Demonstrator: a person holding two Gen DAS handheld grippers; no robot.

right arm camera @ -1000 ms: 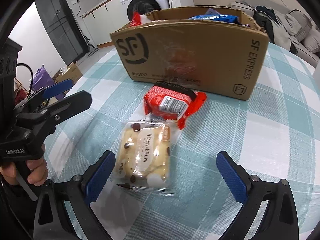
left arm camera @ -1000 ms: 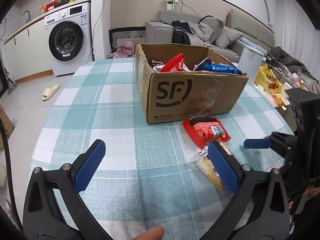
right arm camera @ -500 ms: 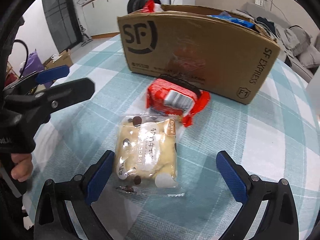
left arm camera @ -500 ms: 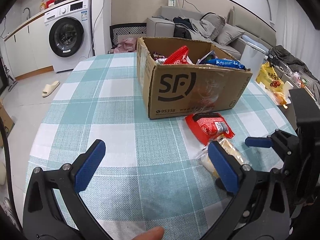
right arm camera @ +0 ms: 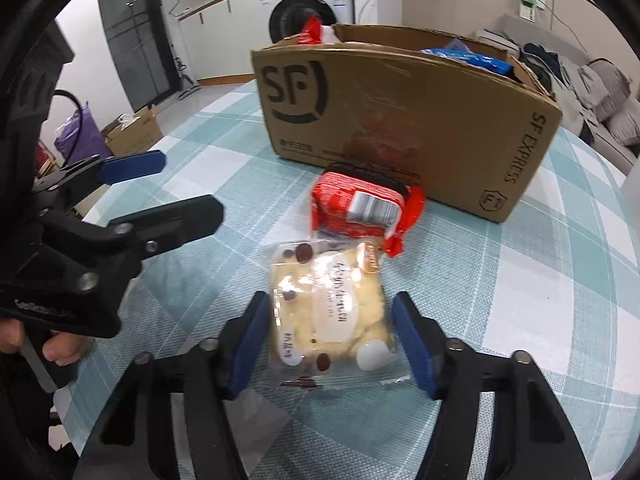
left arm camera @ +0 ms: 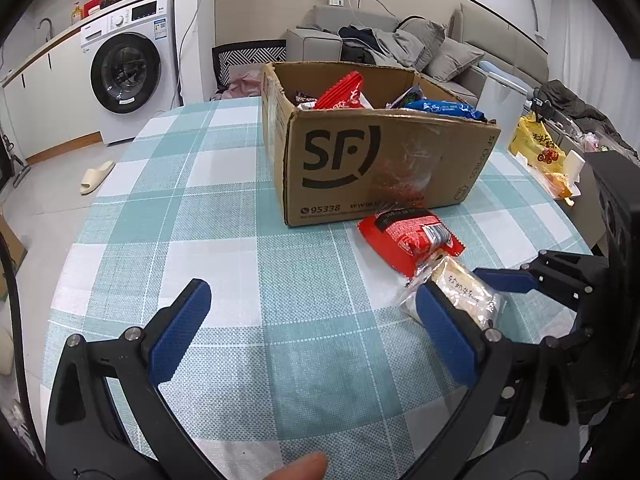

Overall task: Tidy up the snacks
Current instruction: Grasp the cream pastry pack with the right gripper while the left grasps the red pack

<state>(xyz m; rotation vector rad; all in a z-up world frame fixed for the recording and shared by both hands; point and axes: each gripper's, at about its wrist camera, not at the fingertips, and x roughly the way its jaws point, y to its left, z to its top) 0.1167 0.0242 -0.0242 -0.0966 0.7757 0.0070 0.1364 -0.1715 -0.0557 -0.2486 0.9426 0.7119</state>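
Right gripper [right arm camera: 329,344] straddles the bread packet [right arm camera: 330,312]
Its jaws sit part-closed beside the wrapper, contact unclear; left gripper [left arm camera: 310,328] gapes wide over bare tablecloth [left arm camera: 200,216].

A washing machine [left arm camera: 126,74] stands far left, with a slipper [left arm camera: 96,176] on the floor near it. A grey sofa [left arm camera: 404,44] sits far right, piled with clothes.

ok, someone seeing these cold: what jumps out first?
The brown SF Express box mid-table, with snack packs poking out. In front of it lies a red snack pack, and nearer still a clear-wrapped pale pastry between the right gripper fingers. The left gripper hangs open over bare checked tablecloth.
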